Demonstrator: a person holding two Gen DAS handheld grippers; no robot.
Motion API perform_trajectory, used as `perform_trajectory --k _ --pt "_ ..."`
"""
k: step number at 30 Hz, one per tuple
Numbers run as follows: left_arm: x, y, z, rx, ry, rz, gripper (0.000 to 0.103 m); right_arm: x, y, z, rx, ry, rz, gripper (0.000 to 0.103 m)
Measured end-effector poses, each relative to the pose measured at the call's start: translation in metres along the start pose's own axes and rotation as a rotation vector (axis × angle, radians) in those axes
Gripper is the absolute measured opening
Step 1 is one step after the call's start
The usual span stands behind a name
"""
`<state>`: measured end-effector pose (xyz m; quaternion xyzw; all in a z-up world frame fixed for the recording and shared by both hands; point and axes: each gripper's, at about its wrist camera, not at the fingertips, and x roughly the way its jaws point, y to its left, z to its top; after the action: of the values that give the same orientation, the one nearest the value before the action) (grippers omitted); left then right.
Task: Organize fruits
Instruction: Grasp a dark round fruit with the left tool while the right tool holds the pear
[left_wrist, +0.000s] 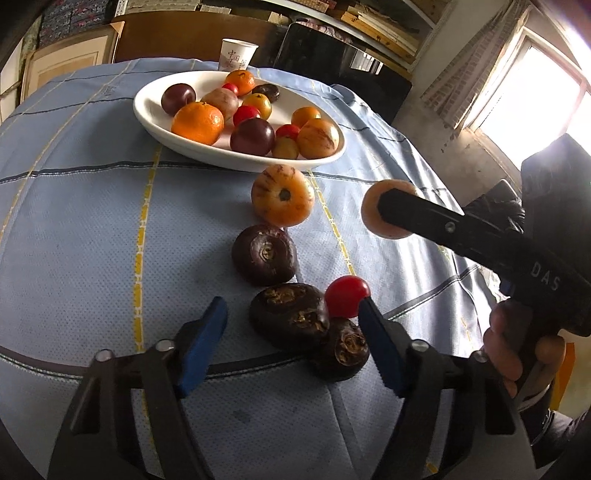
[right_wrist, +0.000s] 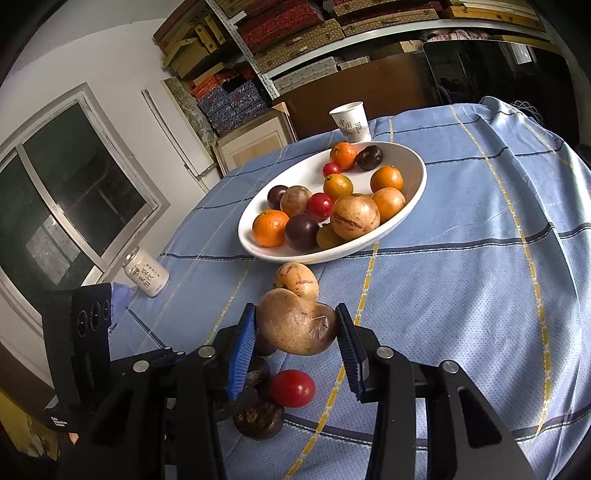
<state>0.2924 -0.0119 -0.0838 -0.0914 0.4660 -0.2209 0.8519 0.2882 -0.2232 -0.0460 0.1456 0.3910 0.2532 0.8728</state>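
A white oval plate (left_wrist: 147, 110) (right_wrist: 417, 192) holds several fruits: oranges, dark plums, red tomatoes and striped tan melons. In front of it on the blue cloth lie a striped tan fruit (left_wrist: 282, 194) (right_wrist: 295, 282), three dark water chestnuts (left_wrist: 264, 254) (left_wrist: 290, 315) (left_wrist: 341, 350) and a red tomato (left_wrist: 347, 297) (right_wrist: 291, 387). My left gripper (left_wrist: 291, 306) straddles the two nearest chestnuts. Its right pad is at the tomato's edge and its left pad stands clear. My right gripper (right_wrist: 295, 312) is shut on a tan fruit (right_wrist: 299, 325) (left_wrist: 388, 210), held above the cloth.
A paper cup (left_wrist: 238, 53) (right_wrist: 351, 120) stands behind the plate. A white can (right_wrist: 146, 275) sits near the table's left edge. Shelves of boxes and a dark chair line the back. A hand (left_wrist: 513, 343) holds the right gripper's handle.
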Motion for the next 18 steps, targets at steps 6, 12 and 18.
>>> perform_trajectory --k 6,12,18 --pt "0.003 0.004 -0.001 -0.013 0.015 -0.014 0.044 0.000 -0.001 0.000 0.002 0.000 -0.001 0.043" --pt "-0.003 0.005 -0.003 -0.011 -0.011 0.007 0.044 -0.002 0.000 0.000 0.002 -0.005 -0.006 0.043" --pt "-0.018 -0.001 -0.003 0.025 -0.072 0.058 0.044 -0.002 0.001 -0.001 -0.012 -0.012 -0.015 0.043"
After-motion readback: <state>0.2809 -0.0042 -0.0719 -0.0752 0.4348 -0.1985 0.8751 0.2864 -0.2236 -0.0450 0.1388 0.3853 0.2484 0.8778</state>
